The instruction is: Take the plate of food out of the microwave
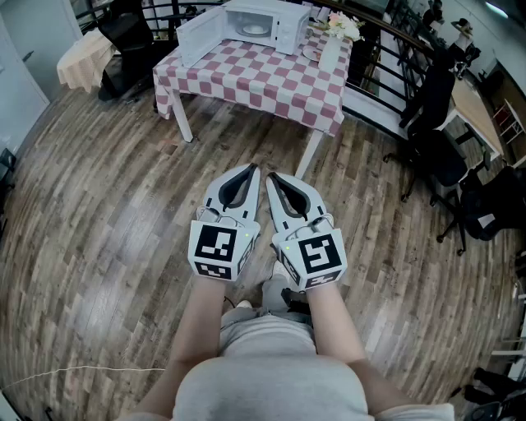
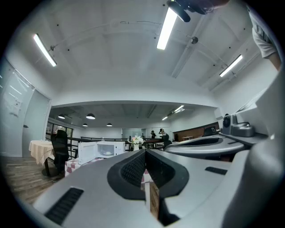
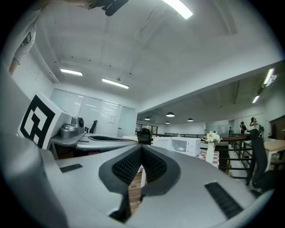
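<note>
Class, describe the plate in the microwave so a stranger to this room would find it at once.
Across the wooden floor stands a table covered in red-and-white checks. On it sits a white microwave, door swung open. The plate lies inside it, unlike the flower vase standing outside.

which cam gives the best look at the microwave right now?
Head view: it looks down on the microwave on the checkered table, door swung open, plate inside. The left gripper view shows the microwave small and distant, door open. The right gripper view shows the microwave likewise.
</note>
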